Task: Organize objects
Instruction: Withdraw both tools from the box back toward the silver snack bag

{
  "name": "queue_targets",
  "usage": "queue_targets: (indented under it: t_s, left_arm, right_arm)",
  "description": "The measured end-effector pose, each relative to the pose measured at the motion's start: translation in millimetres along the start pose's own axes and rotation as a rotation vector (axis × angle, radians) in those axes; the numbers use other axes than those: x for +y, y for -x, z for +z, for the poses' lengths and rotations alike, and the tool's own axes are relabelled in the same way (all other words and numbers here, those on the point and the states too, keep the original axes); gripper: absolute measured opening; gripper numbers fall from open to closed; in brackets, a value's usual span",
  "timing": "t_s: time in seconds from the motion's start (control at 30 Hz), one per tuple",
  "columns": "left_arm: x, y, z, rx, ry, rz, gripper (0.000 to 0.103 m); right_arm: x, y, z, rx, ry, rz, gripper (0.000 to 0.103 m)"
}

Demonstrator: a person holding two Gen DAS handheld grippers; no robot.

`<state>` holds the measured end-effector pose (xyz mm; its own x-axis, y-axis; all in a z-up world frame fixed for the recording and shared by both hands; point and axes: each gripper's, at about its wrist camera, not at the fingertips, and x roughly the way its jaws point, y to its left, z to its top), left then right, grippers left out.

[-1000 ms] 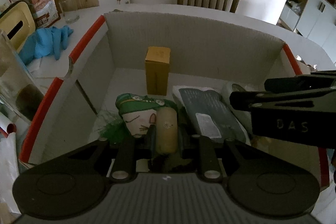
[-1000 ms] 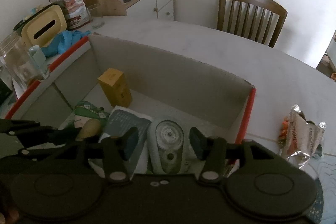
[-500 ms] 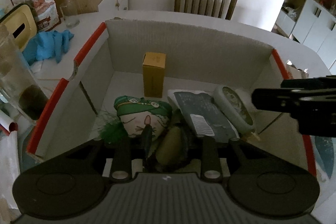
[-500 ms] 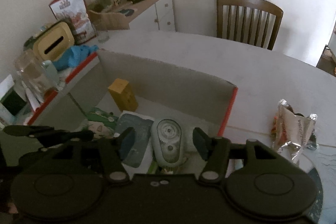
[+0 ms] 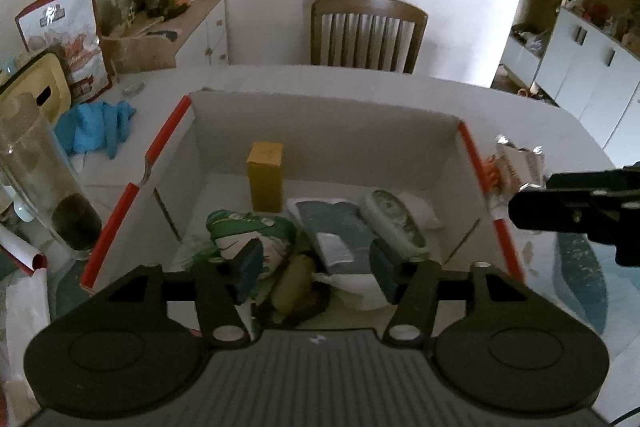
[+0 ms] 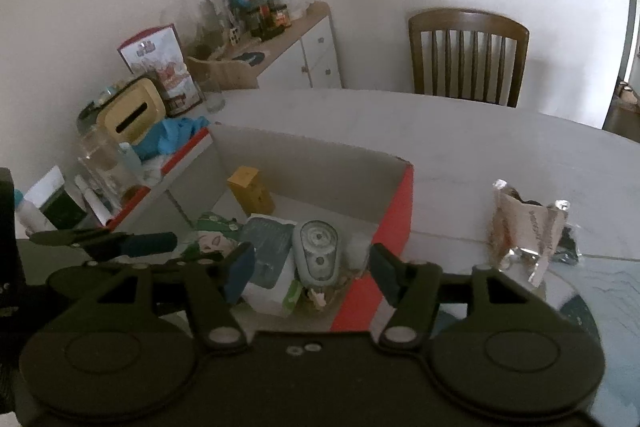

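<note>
Left gripper [image 5: 316, 269] and right gripper [image 6: 312, 273] are held above the box [image 5: 320, 143], jaws opening, nothing gripped. The foil bag [image 6: 524, 231] on the desk [image 6: 480, 147] is best approached next, pinched gently at its top.

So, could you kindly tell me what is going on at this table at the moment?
A person is packing things into a cardboard box with two handheld grippers. The left gripper and the right gripper both hang above the box with jaws opening and nothing between them. Inside lie a yellow carton, a green printed pouch, a grey packet and a pale green device. A foil snack bag sits on the table outside.
</note>
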<state>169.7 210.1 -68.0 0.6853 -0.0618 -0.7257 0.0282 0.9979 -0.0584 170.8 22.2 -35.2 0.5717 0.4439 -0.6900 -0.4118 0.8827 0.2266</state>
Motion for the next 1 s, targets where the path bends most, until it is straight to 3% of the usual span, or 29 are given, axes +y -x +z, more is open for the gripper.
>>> queue_targets:
  t_s: [0.27, 0.47, 0.57, 0.7, 0.83, 1.0]
  left_arm:
    - [-18.7, 21.4, 3.0, -0.029, 0.016, -0.031, 0.073]
    - [-38.5, 34.4, 2.4, -0.054, 0.014, -0.041, 0.074]
    - [-48.9, 42.2, 2.2, -0.090, 0.018, -0.038, 0.081]
    - [-64.0, 48.9, 4.0, -0.121, 0.020, -0.046, 0.083]
    - [-82.7, 50.0, 3.9, -0.133, 0.009, -0.058, 0.085]
    - [-110.5, 43.9, 1.9, -0.126, -0.007, -0.067, 0.085]
  right_arm:
    - [-16.4, 33.0, -12.2, -0.041, -0.025, 0.004, 0.069]
    - [-33.8, 56.4, -24.9, -0.079, -0.043, -0.005, 0.075]
    - [-44.3, 67.6, -32.0, -0.095, -0.051, -0.011, 0.083]
    - [-60.0, 82.2, -41.3, -0.118, -0.057, -0.027, 0.089]
    - [-80.0, 95.7, -50.9, -0.151, -0.077, -0.043, 0.102]
    - [-109.3, 107.6, -58.4, -0.166, -0.091, -0.074, 0.102]
